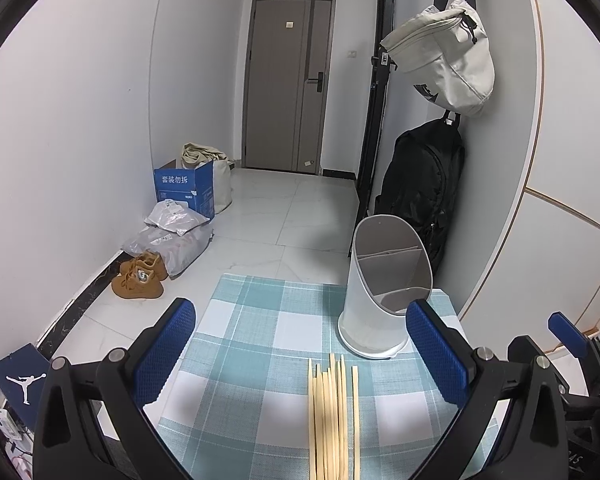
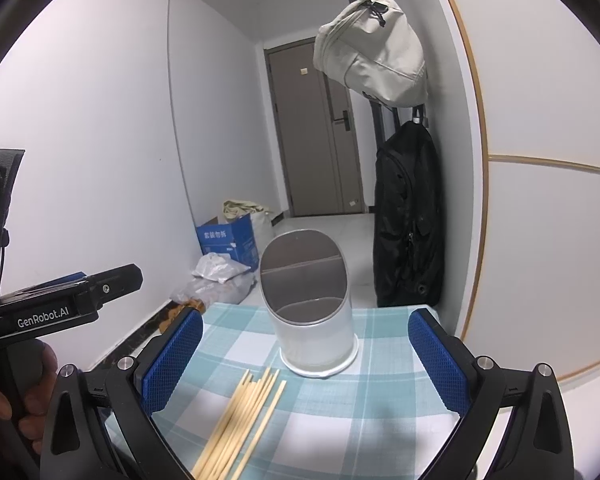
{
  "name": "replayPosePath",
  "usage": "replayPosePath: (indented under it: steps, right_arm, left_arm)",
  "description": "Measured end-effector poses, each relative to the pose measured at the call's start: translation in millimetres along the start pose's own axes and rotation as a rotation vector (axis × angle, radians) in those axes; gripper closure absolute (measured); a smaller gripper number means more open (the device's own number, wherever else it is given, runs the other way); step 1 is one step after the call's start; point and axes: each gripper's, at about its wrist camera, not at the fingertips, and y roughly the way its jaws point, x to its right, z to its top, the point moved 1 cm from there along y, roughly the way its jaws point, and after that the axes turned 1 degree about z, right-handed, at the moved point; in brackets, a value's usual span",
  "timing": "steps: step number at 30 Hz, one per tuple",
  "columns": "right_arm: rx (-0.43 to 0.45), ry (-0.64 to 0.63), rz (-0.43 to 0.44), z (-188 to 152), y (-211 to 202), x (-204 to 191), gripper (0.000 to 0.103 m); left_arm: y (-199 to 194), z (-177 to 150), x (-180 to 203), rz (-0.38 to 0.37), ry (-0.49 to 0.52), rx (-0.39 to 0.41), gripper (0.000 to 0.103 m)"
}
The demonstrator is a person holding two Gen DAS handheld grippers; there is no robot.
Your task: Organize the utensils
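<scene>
Both the left gripper (image 1: 300,344) and right gripper (image 2: 305,352) have jaws spread wide, empty. A bundle of chopsticks (image 1: 334,412) lies between the jaws on the checked counter (image 1: 252,344); beyond stands the white holder (image 2: 312,312), upright.

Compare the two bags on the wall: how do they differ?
The beige bag hangs high, and it is small and slouchy. The black backpack hangs below it, taller and reaching down behind the table. Both hang against the same wall.
</scene>
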Motion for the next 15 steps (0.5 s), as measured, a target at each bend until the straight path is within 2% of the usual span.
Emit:
replayPosePath:
  steps: [15]
  right_arm:
    - [-0.003, 0.003, 0.013, -0.8, 1.0, 0.0, 0.0]
  left_arm:
    - [3.5, -1.1, 1.7, -0.004, 0.0, -0.007, 0.001]
